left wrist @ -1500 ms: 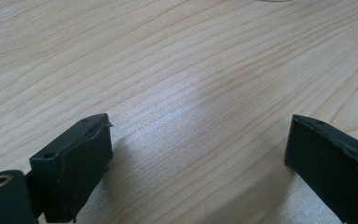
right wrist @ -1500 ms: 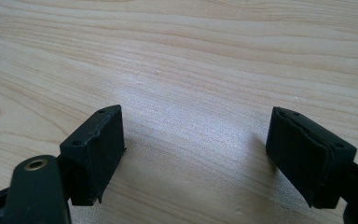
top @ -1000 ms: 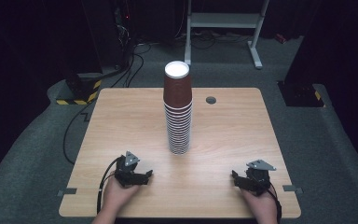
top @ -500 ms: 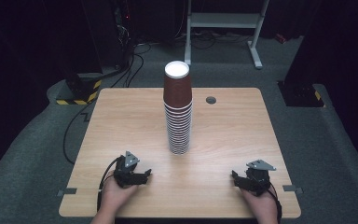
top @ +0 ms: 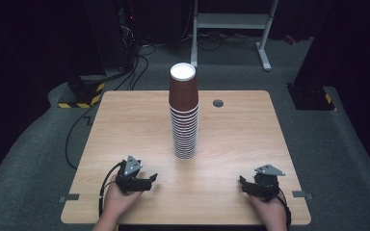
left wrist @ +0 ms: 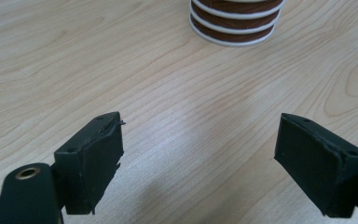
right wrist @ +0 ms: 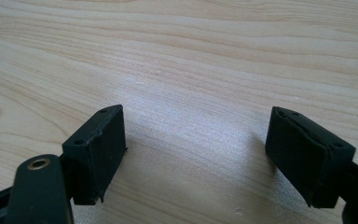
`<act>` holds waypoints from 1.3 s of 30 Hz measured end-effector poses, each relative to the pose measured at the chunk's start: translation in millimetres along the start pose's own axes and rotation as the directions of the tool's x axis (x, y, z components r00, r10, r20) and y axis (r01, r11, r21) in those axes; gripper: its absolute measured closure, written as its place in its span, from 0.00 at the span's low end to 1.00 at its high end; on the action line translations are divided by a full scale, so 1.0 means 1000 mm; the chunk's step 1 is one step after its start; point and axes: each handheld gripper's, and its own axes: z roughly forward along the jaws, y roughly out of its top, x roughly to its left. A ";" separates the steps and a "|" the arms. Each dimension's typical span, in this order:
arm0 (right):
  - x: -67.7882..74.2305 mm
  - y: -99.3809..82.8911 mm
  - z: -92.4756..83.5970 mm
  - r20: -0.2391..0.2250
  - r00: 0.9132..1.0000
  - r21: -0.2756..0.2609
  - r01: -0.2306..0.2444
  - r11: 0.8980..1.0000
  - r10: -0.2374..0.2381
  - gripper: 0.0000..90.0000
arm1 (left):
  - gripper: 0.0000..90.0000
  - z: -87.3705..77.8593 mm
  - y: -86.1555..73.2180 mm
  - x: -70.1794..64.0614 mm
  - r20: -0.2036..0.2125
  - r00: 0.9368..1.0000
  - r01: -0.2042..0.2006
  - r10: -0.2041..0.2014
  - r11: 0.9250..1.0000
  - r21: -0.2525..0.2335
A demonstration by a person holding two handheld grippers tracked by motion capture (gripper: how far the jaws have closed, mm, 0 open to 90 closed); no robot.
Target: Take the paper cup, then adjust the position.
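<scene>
High view: your cup stack [top: 184, 115] stands mid-surface [top: 125, 125], well apart from both hands by the near edge, and your left gripper [top: 150, 179] jaws just closed partway on nothing but are parted, right gripper [top: 244, 184] jaws spread too, so no cup's grabbed yet.

The left gripper [left wrist: 198, 149] looks along its two black fingers [left wrist: 91, 161] over a pale wood-grain worktop [left wrist: 74, 60]. The fingers stand apart with bare wood between them and nothing held; their jaws have just been closing. The left finger rises beside a black arm with a brass-ringed hole; the right finger enters from the lower right corner. At the top edge, ahead of the fingers and well apart from them, sits the bottom of a stack of brown paper cups [left wrist: 235, 21] with white rolled rims, resting on the worktop.
</scene>
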 end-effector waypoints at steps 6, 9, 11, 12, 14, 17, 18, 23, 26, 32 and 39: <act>0.000 0.000 0.000 -0.008 1.000 0.004 -0.001 1.000 0.001 0.20 | 0.17 -0.005 0.005 -0.001 0.062 0.998 0.030 -0.025 0.997 -0.074; 0.000 0.000 0.000 -0.012 1.000 0.011 0.006 1.000 -0.006 0.16 | 0.17 -0.008 0.008 -0.002 0.091 0.995 0.044 -0.034 0.993 -0.111; 0.000 0.000 0.000 -0.015 1.000 0.012 0.006 1.000 -0.006 0.15 | 0.17 -0.011 0.010 -0.004 0.103 0.994 0.044 -0.031 0.990 -0.132; 0.000 0.000 0.000 -0.017 1.000 0.013 0.007 1.000 -0.007 0.15 | 0.17 -0.012 0.012 -0.005 0.107 0.994 0.044 -0.029 0.989 -0.141; 0.000 0.000 0.000 -0.017 1.000 0.012 0.007 1.000 -0.007 0.15 | 0.17 -0.014 0.014 -0.008 0.111 0.994 0.039 -0.021 0.987 -0.159; 0.000 0.000 0.000 -0.019 1.000 0.014 0.011 1.000 -0.011 0.15 | 0.17 -0.016 0.016 -0.010 0.128 0.991 0.050 -0.028 0.984 -0.171; 0.000 0.000 0.000 -0.019 1.000 0.014 0.011 1.000 -0.011 0.15 | 0.17 -0.019 0.019 -0.012 0.129 0.991 0.044 -0.020 0.982 -0.186; 0.000 0.000 0.000 -0.020 1.000 0.015 0.010 1.000 -0.010 0.14 | 0.17 -0.024 0.024 -0.016 0.134 0.991 0.039 -0.011 0.976 -0.214; 0.000 0.000 0.000 -0.019 1.000 0.015 0.010 1.000 -0.010 0.14 | 0.17 -0.029 0.029 -0.021 0.148 0.989 0.048 -0.012 0.969 -0.243; 0.000 0.000 0.000 -0.021 1.000 0.014 0.009 1.000 -0.009 0.15 | 0.17 -0.033 0.036 -0.025 0.163 0.986 0.062 -0.019 0.962 -0.265; 0.000 0.000 0.000 -0.021 1.000 0.014 0.012 1.000 -0.012 0.15 | 0.16 -0.034 0.045 -0.028 0.188 0.982 0.089 -0.038 0.959 -0.271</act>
